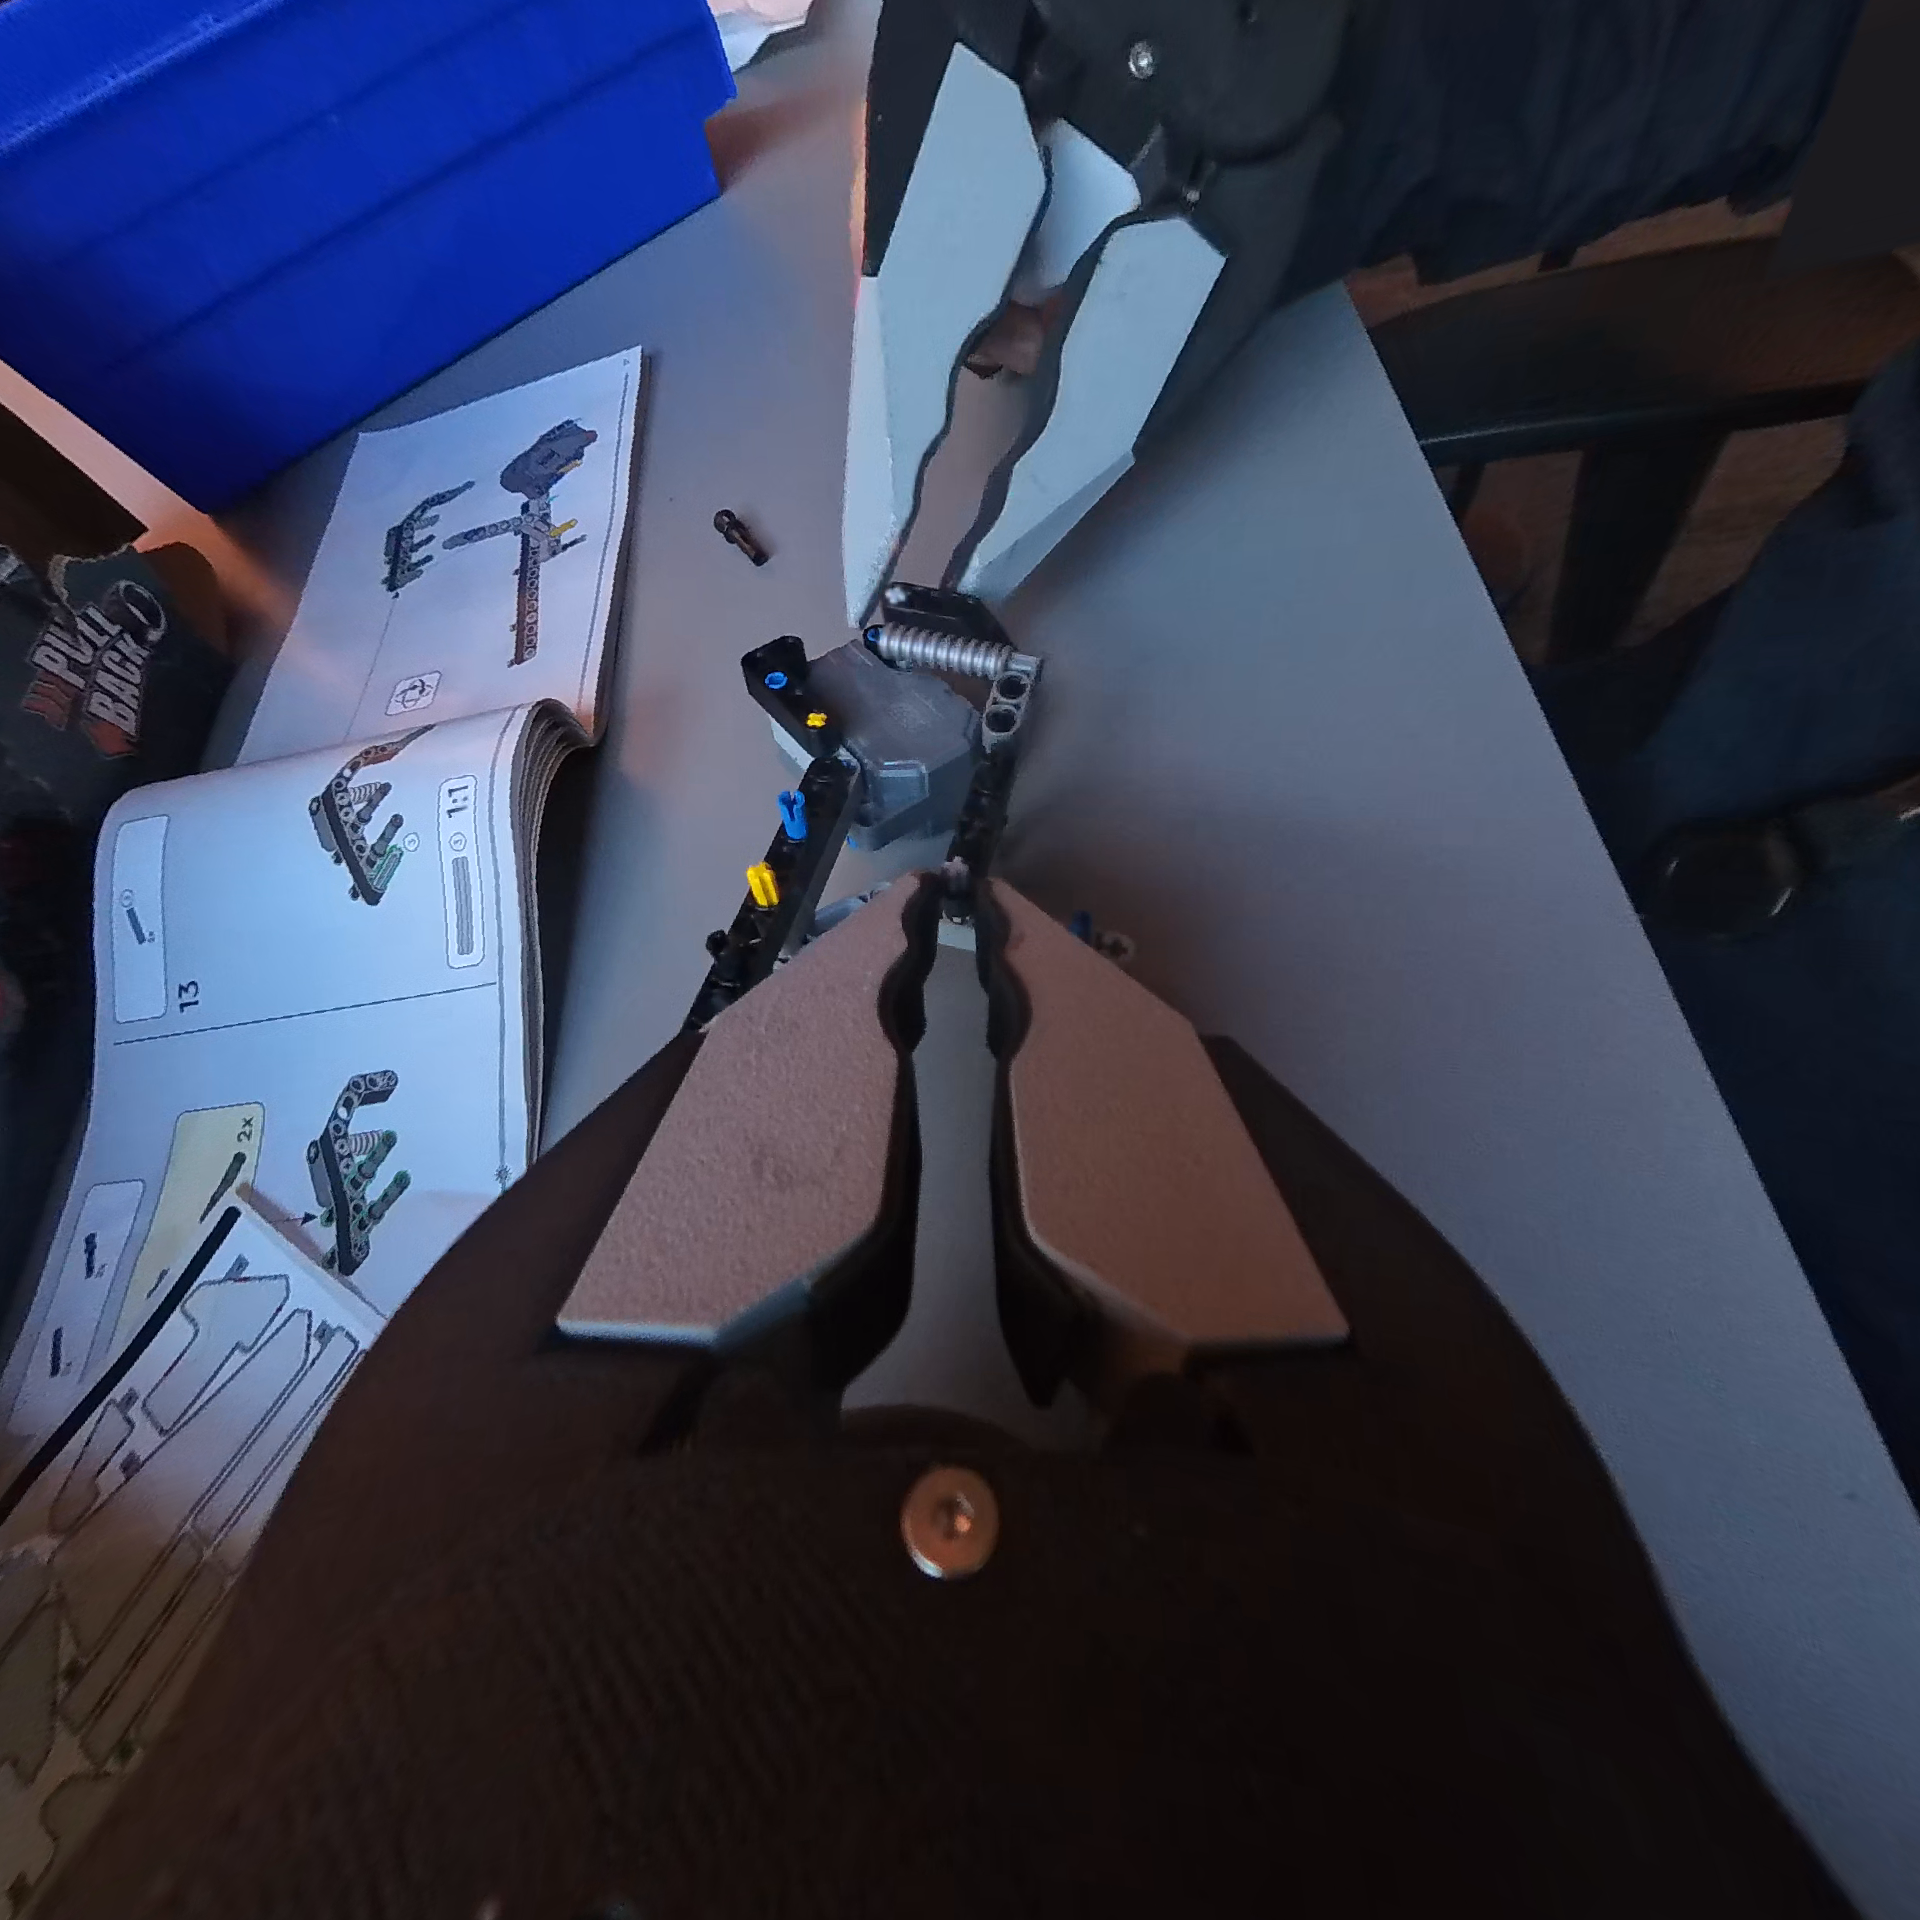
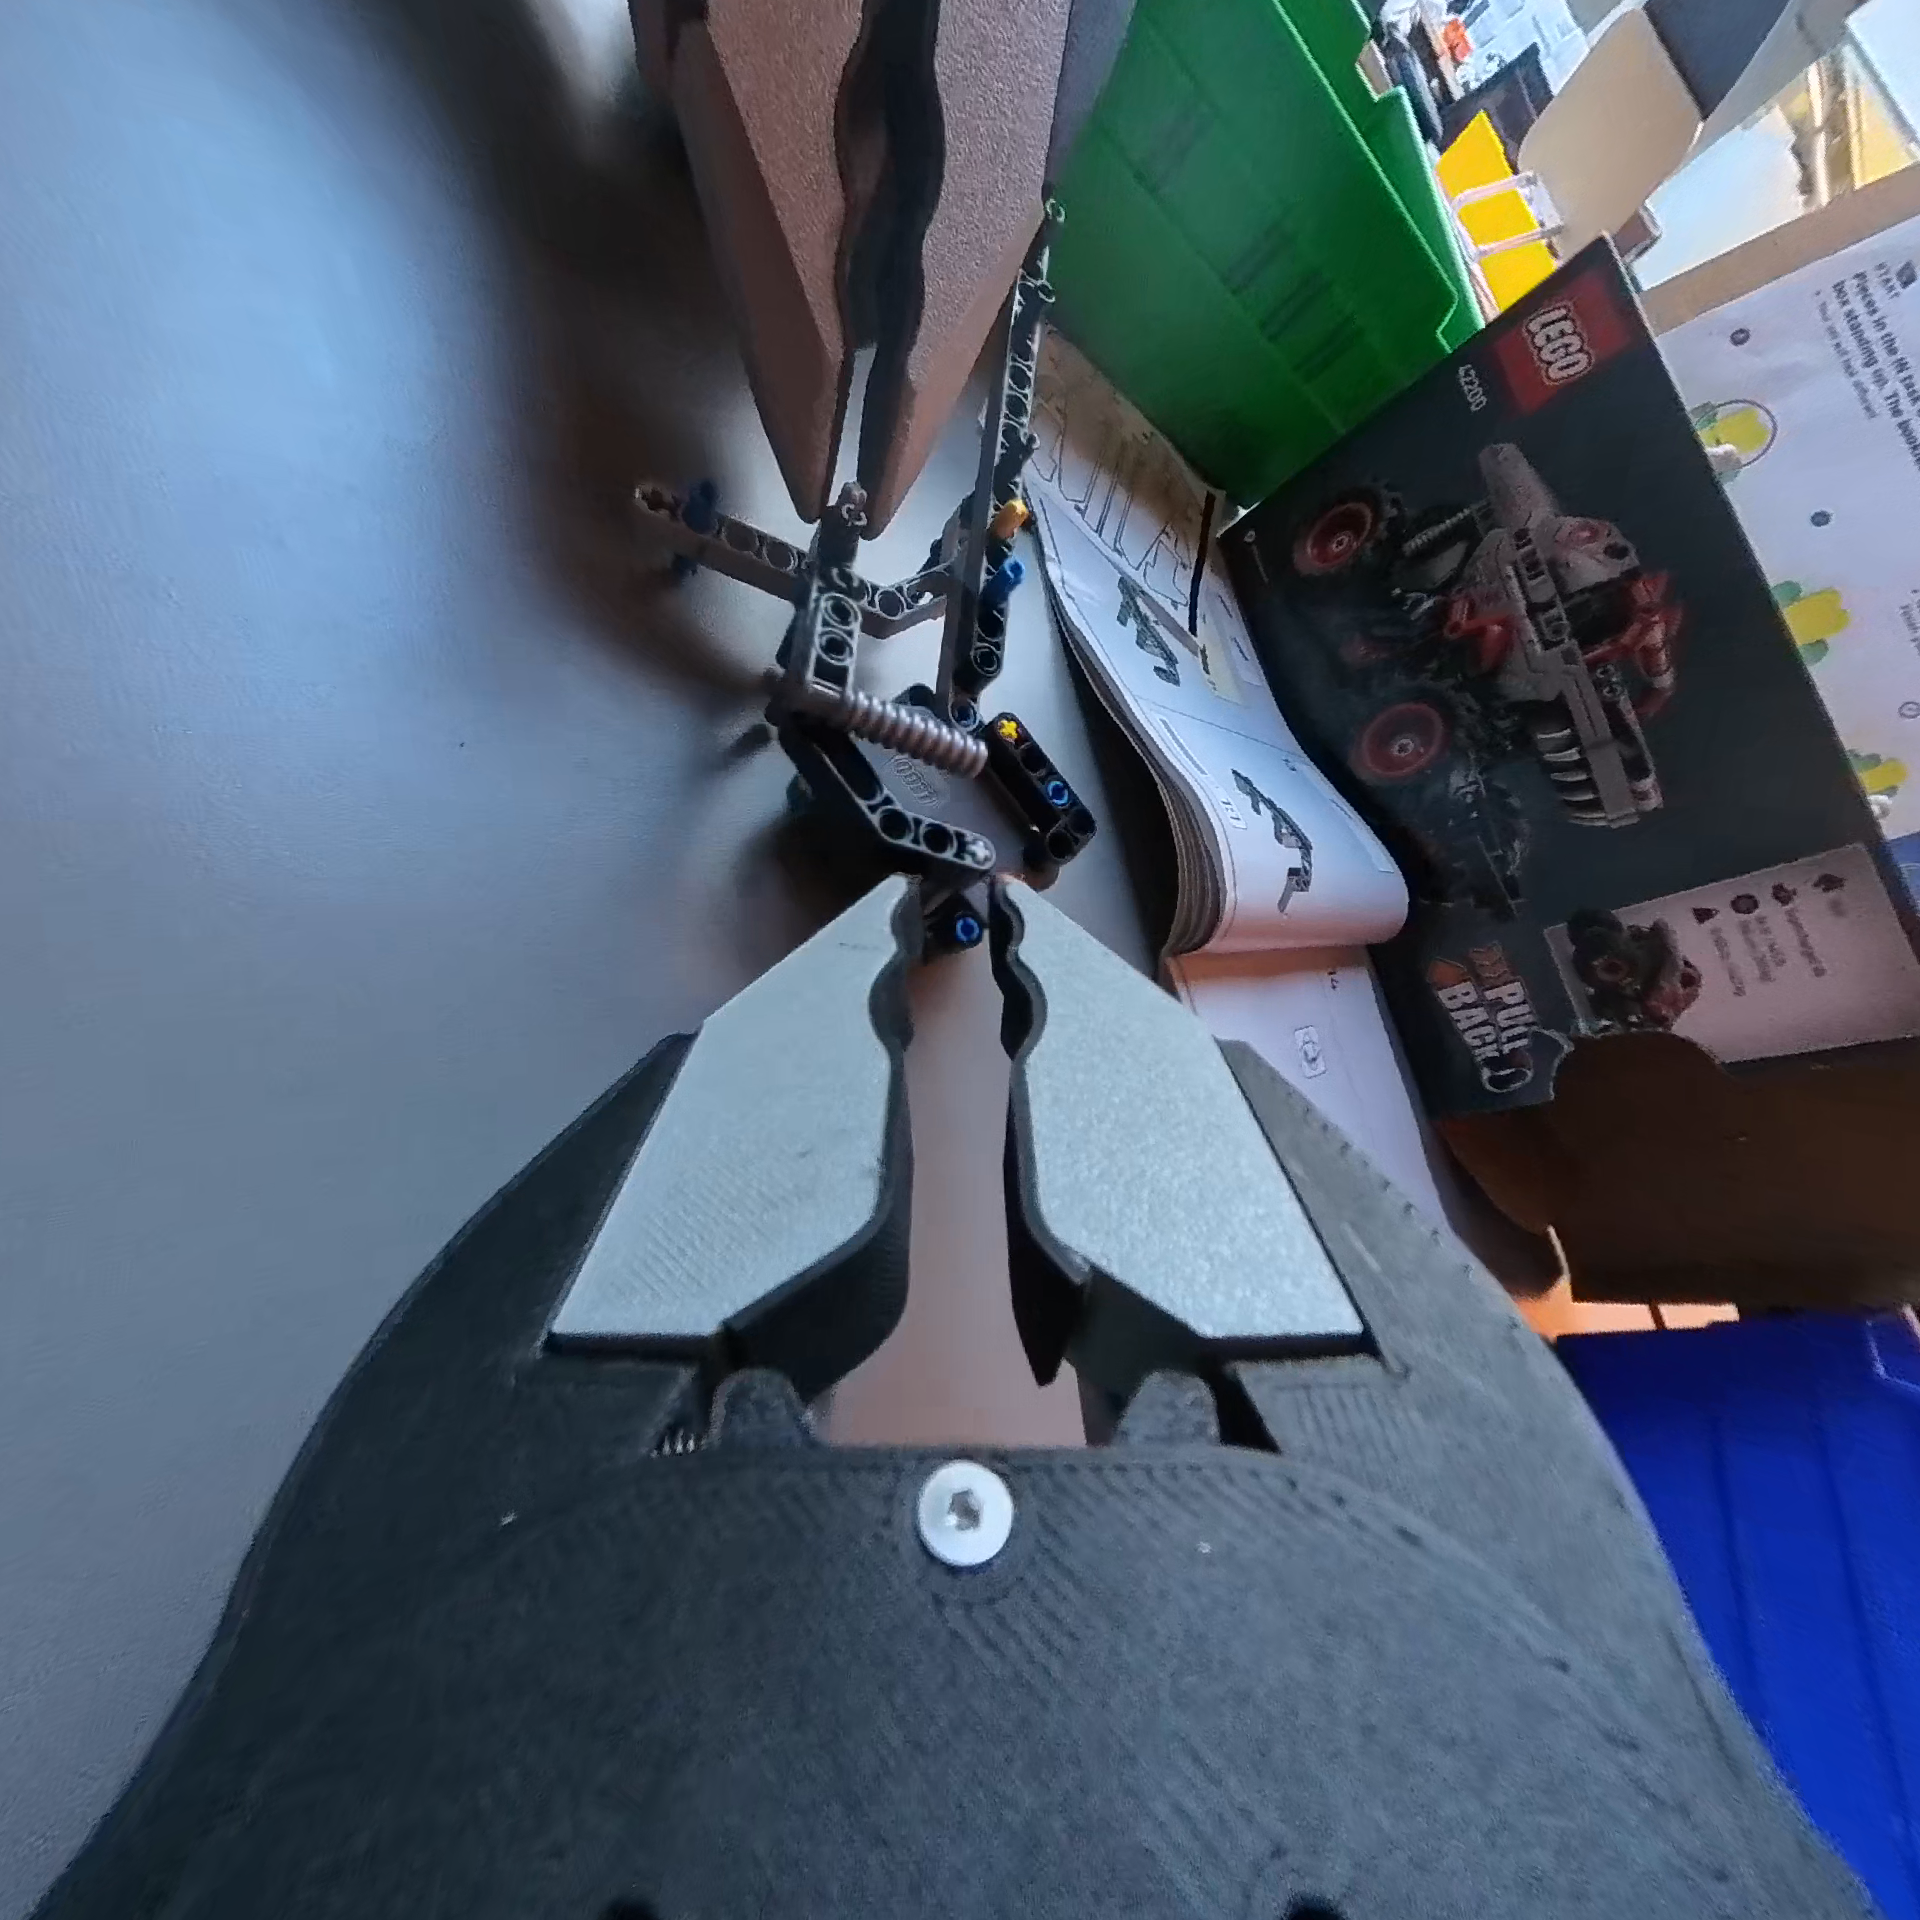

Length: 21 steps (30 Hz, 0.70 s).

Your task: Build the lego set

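The partly built lego assembly is a grey block with black beams, a silver spring and blue and yellow pins. It is held just over the grey table. My left gripper is shut on the end of a thin black beam of the assembly. My right gripper comes in from the far side, shut on a black piece at the spring end. In the right wrist view my right gripper pinches a black piece with a blue pin, and the left gripper holds the assembly from the opposite end.
A loose black pin lies on the table by the open instruction booklet. A blue bin stands behind the booklet. The lego box and a green bin are beyond the booklet. The table edge runs along the right. The gap from one gripper's tips to the other's is roughly 7 cm.
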{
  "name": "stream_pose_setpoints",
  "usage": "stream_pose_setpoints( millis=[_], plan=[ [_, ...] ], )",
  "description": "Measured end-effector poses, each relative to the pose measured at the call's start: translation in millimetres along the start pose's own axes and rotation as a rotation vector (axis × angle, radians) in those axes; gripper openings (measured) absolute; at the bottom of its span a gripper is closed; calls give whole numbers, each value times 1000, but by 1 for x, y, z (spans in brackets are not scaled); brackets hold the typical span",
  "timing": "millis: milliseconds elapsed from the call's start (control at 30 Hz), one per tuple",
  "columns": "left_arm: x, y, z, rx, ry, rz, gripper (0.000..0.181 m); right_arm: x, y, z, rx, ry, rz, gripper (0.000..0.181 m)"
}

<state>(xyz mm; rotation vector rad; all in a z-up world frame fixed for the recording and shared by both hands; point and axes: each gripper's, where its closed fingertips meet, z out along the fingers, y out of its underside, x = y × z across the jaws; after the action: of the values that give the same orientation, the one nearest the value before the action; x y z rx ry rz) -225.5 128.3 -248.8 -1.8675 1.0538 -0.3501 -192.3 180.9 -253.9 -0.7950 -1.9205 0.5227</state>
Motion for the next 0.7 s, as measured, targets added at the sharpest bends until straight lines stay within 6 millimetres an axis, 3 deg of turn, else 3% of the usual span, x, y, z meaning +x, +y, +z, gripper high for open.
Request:
stream_pose_setpoints(
  millis=[300, 700],
  plan=[
    [-6, 2, -2, -4, -23, -29, 3, 7, 0, 6, -15, 2, -31, 6],
    [-10, 2, -3, 0, -36, -47, 2, 15, 16, 13, -80, 6, -23, 8]
  ],
)
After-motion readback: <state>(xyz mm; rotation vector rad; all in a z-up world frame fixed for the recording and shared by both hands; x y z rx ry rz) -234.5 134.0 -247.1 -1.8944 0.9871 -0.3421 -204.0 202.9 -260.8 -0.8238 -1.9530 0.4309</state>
